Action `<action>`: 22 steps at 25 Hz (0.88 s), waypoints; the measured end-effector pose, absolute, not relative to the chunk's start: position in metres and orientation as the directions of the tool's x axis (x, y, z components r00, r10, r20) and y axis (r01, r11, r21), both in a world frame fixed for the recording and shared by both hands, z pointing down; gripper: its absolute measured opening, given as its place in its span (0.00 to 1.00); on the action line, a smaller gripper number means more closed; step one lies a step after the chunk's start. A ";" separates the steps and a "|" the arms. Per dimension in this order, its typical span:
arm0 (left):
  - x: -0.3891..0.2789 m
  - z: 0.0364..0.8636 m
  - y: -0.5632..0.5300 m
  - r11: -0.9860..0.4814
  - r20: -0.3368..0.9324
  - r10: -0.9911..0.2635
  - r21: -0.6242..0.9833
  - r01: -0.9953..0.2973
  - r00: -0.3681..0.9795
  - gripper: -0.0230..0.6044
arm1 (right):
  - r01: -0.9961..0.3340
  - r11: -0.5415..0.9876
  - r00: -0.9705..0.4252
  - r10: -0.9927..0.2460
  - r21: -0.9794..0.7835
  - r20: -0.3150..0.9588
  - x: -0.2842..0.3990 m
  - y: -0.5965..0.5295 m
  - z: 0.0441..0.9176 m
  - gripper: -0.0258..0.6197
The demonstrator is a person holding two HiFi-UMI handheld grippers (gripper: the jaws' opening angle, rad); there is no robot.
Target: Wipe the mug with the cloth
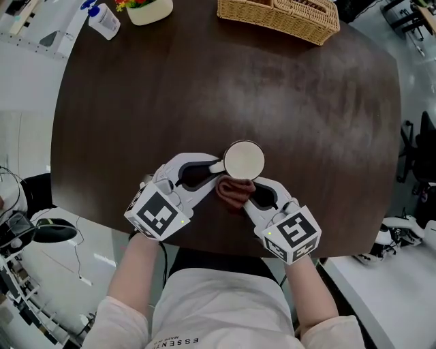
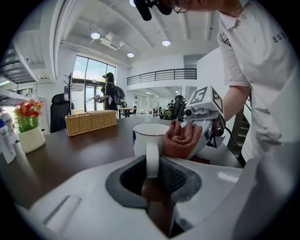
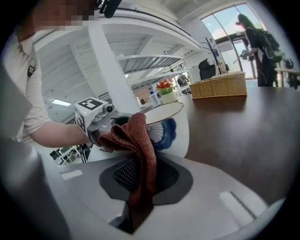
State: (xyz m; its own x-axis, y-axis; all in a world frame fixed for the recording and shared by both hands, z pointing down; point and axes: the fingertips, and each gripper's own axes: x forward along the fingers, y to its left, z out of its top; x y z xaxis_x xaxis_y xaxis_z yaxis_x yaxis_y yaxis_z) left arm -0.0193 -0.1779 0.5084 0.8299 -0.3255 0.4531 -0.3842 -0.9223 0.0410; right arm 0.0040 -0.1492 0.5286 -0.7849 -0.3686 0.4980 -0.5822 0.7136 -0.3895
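Observation:
A white mug (image 1: 244, 160) with a blue pattern (image 3: 164, 133) stands on the dark round table (image 1: 225, 95) near its front edge. My left gripper (image 1: 215, 168) is shut on the mug's handle (image 2: 152, 159). Bunched in my right gripper (image 1: 240, 195), which is shut on it, is a reddish-brown cloth (image 1: 234, 191). The cloth (image 3: 136, 140) presses against the mug's near side, just below the rim. From the left gripper view, the cloth (image 2: 183, 138) sits to the right of the mug (image 2: 149, 137).
A wicker basket (image 1: 281, 16) sits at the table's far edge, and a white pot of flowers (image 1: 148, 9) and a bottle (image 1: 103, 20) stand at the far left. Office chairs and floor surround the table.

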 end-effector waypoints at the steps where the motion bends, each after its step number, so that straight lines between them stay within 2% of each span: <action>1: -0.019 0.508 -0.177 -0.925 0.451 -0.320 0.040 -0.377 0.833 0.17 | -0.588 0.707 -0.782 -0.371 -0.393 0.501 0.007 -0.150 0.529 0.17; 9: -0.019 0.508 -0.174 -0.939 0.436 -0.294 0.032 -0.341 0.851 0.17 | -0.608 0.727 -0.745 -0.384 -0.318 0.546 0.021 -0.153 0.531 0.18; 22: -0.038 0.511 -0.180 -0.953 0.469 -0.248 0.041 -0.301 0.848 0.17 | -0.721 0.659 -0.619 -0.473 -0.215 0.628 0.070 -0.205 0.530 0.17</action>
